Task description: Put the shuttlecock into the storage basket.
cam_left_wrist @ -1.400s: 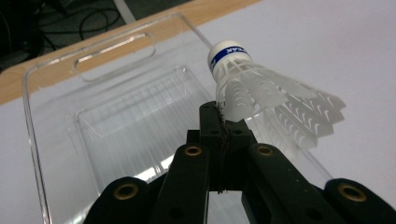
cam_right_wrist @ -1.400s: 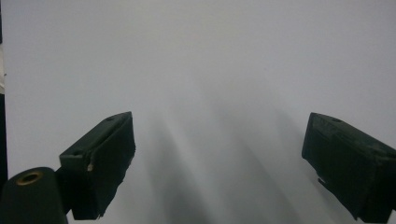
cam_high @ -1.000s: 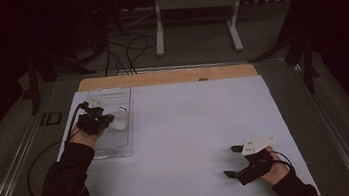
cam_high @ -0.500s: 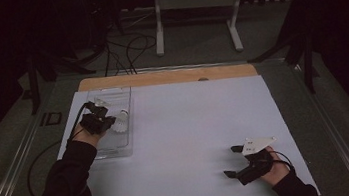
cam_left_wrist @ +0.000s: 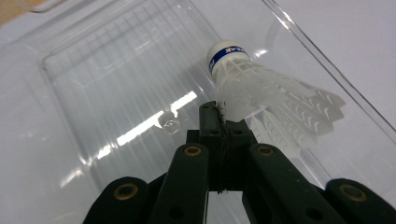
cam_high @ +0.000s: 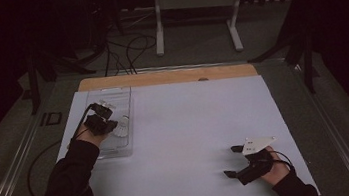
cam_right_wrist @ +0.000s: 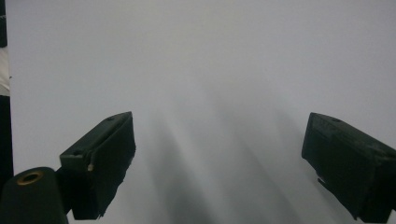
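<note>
White shuttlecock (cam_left_wrist: pixel 261 98) (cork cap with a blue band, feather-style plastic skirt) sits inside the clear plastic tray (cam_left_wrist: pixel 93 93), toward the tray's right long wall as the left gripper view shows it. Cap points away from the camera, skirt flares back toward the jaws. In the high view the shuttlecock (cam_high: pixel 123 128) is a small white patch in the near half of the tray (cam_high: pixel 112 96), just to the right of the left gripper.

Left gripper (cam_left_wrist: pixel 219 109) — jaws clenched flat against each other, tips pinching the edge of the shuttlecock's skirt; a thin sliver of white material shows at the seam between the 2 tips. In the high view the left gripper (cam_high: pixel 108 125) is over the tray, the sleeve and forearm coming in from the lower left.

Tray lies along the left edge of the white table sheet (cam_high: pixel 192 136), its far end near the wooden strip (cam_high: pixel 160 77) at the back of the table.

Right gripper (cam_high: pixel 234 161) — well apart from the tray, at the near right of the sheet. Jaws spread wide, nothing between them; in the right gripper view the right gripper (cam_right_wrist: pixel 219 163) looks onto bare white sheet.
</note>
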The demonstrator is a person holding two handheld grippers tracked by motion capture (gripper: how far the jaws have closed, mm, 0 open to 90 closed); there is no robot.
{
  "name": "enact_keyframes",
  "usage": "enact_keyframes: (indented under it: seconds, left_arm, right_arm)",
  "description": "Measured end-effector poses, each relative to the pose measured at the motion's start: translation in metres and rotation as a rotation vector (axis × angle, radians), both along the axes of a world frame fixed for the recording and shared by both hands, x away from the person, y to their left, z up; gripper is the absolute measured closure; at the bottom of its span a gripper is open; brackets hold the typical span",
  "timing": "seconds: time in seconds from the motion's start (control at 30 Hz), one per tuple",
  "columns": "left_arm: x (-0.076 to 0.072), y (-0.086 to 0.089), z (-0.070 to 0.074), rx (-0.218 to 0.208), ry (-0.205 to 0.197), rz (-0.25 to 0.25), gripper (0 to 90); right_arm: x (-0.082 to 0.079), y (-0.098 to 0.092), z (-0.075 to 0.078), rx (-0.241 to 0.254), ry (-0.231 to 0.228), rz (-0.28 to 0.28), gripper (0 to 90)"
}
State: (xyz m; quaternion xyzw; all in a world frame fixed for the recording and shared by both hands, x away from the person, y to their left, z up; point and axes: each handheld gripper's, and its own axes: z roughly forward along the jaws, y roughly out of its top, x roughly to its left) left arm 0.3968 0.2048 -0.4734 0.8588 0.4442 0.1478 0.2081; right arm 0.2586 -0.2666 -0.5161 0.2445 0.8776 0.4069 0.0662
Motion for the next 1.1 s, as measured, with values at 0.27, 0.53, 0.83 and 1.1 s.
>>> enact_keyframes:
  seconds: [0.27, 0.53, 0.83, 1.1]
  left_arm:
    - [-0.001, 0.0, 0.0, -0.006, 0.008, -0.003, 89.3]
    - [-0.002, -0.002, -0.001, 0.012, 0.01, -0.013, 80.5]
    - [-0.006, -0.002, 0.014, 0.018, -0.021, 0.053, 37.5]
    - [-0.014, -0.006, 0.027, 0.048, -0.042, 0.059, 18.5]
  right_arm:
    - [0.0, 0.0, 0.0, 0.006, 0.003, -0.002, 9.6]
    - [0.0, 0.0, 0.0, 0.002, 0.004, -0.002, 9.6]
    - [0.0, 0.0, 0.0, 0.002, 0.005, -0.002, 9.6]
    - [0.0, 0.0, 0.001, 0.001, 0.006, -0.002, 9.6]
